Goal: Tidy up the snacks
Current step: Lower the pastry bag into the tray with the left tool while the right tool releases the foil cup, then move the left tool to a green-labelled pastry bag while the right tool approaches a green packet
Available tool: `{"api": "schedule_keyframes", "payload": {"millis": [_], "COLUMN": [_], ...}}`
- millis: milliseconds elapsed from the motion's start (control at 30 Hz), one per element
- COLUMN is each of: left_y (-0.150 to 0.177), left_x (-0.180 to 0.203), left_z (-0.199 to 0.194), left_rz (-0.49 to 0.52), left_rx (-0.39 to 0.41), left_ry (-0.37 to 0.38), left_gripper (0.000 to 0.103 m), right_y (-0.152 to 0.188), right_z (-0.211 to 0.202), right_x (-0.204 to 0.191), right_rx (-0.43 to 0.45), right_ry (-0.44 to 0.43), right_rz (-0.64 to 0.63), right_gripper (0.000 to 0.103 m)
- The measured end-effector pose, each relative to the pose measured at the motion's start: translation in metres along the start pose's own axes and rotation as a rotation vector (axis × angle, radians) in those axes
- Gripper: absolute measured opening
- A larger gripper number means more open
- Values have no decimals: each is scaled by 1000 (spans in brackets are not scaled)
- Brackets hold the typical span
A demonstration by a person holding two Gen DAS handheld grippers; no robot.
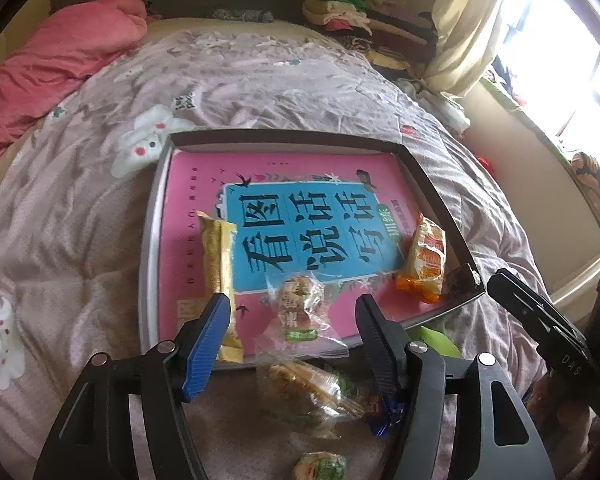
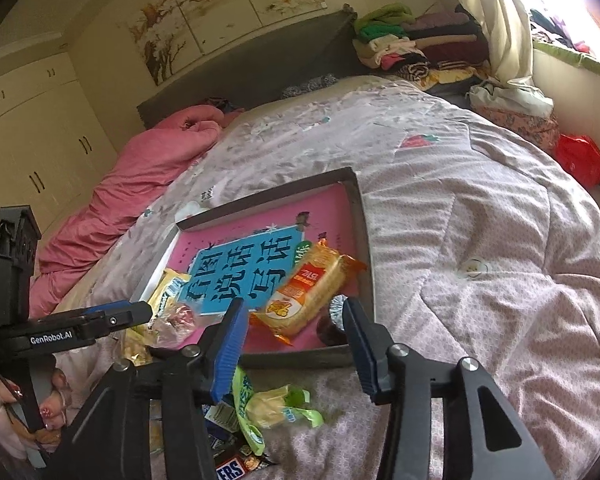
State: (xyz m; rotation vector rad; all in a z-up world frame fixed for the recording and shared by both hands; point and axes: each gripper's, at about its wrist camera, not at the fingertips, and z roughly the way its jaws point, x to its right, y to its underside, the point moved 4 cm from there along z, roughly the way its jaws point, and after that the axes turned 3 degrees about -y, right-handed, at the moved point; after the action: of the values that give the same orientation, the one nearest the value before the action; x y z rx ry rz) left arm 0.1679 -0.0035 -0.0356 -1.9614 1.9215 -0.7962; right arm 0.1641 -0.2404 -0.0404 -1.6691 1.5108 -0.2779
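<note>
The left gripper [image 1: 292,328], ribbed blue pads on black plastic arms, stands apart at lower centre of the left wrist view, pressing on nothing; a round biscuit in a crinkled clear wrapper [image 1: 300,300] lies between and just beyond its fingers. The right gripper [image 2: 294,336] is likewise apart at lower centre of its own view, its pads clear of everything, with an orange cracker pack [image 2: 308,292] of glossy foil lying just past the tips.

Both snacks sit in a shallow grey cardboard tray [image 1: 436,184] on the bed, its floor covered by a smooth pink booklet [image 1: 196,184] bearing large black Chinese characters on a blue panel. A long yellow wafer pack [image 1: 218,264] lies along the tray's left side, running under the left pad. A small dark wrapped sweet [image 2: 332,330] sits in the tray's near right corner.

Outside the near rim, loose on the quilt [image 2: 480,208], lie a green-and-white wrapped piece [image 2: 272,404] and a dark bar reading "ERS" [image 2: 230,470]. The left tool's body reads "GenRobot.AI". The quilt is soft, rumpled and pale mauve, with open room to the tray's right in the right wrist view; a pink duvet [image 2: 140,176] is bunched at left.
</note>
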Motion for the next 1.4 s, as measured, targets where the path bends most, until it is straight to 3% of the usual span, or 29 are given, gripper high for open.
{"api": "schedule_keyframes", "payload": {"millis": [233,467,1400], "left_y": [2,4,29], "left_x": [-8,-14,-37], "left_z": [-13,-25,-42], "left_rz": [-6,-6,-60], "left_rx": [22,45,33], "left_ry": [-13,-13,1], "left_gripper": [69,71,76], "right_y": [-2,-3,11], "right_z": [-4,-13,-19], "right_x": [-4,-13,-26], "right_rx": [11,39,3], "right_ry": [-27,-60,-67], "right_rz": [-3,-30,-73], "right_gripper": [51,62,69]}}
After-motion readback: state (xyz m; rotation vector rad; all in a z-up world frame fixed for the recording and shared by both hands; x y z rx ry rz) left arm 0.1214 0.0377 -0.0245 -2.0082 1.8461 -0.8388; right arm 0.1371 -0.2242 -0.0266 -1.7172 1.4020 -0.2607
